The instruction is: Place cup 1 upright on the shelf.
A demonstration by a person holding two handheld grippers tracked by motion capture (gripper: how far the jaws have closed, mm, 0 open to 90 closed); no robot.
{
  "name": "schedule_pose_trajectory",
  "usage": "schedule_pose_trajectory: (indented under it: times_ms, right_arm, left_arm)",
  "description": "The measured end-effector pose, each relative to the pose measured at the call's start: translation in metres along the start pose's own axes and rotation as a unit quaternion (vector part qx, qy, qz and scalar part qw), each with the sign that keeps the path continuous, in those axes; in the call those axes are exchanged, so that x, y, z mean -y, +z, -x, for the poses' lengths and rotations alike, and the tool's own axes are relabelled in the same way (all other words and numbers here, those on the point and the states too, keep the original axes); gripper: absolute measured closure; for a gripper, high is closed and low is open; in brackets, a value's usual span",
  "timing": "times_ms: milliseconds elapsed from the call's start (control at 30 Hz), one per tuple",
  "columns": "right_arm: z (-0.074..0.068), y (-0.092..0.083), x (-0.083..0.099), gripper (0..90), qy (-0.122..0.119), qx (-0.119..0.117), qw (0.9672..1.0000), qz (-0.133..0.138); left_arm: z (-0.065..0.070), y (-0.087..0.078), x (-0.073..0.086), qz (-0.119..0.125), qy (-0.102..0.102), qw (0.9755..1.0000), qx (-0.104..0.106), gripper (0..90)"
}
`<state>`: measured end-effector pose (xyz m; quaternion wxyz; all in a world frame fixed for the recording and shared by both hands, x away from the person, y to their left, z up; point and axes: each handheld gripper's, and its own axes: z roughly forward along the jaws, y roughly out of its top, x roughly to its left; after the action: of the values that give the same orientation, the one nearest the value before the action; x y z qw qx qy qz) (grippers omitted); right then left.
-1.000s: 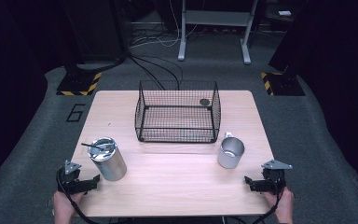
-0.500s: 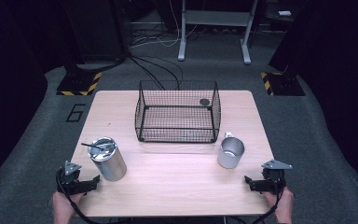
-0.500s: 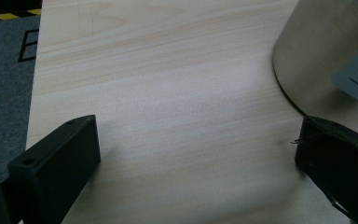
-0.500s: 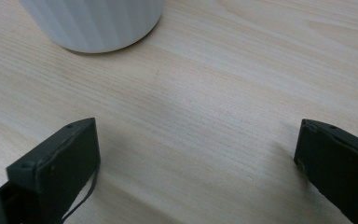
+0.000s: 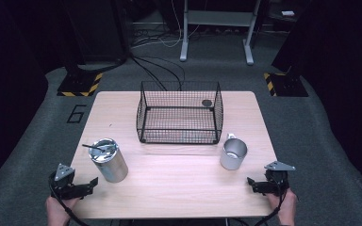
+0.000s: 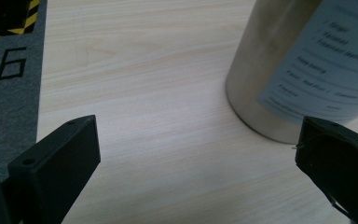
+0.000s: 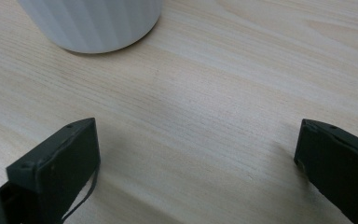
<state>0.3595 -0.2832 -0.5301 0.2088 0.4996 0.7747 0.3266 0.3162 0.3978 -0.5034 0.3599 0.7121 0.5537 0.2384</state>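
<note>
In front of the wire basket [image 5: 179,113], toward the person's edge of the desk [image 5: 179,188], two vessels are set well apart: a steel canister [image 5: 108,160] off the basket's left front corner, with a spoon [image 5: 94,147] lying across its open mouth, and a metal mug [image 5: 233,153] just off the right front corner. Inside the basket, near its far right corner, a small dark round item is noted; what it is cannot be told.

The left gripper [image 5: 86,184] is held low, near the canister on the side away from the basket, its fingers [image 6: 56,158] spread wide with nothing between them. In the left gripper view the canister wall [image 6: 303,70] is seen off toward one finger, not centred. The right gripper [image 5: 254,184] is likewise held open and empty, on the near side of the mug [image 7: 93,21].

Risks judged from here:
- Canister approached off-centre: its smooth round wall could be clipped by one finger and pushed or toppled.
- Spoon resting loose: likely shaken out if the canister is tilted or jolted.
- Mug gripped by the round body: slip or spin is possible; its handle, turned toward the basket, could catch the wire.
</note>
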Motion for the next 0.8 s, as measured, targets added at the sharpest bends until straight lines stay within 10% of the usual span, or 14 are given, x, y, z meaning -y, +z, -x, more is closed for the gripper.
schedule_pose_trajectory:
  times_ms: [800]
  right_arm:
    - [0.0, 0.0, 0.0, 0.0, 0.001, 0.001, 1.0, 0.0]
  left_arm:
    - [0.035, -0.033, -0.034, 0.071, 0.023, 0.9959, 0.05, 0.0]
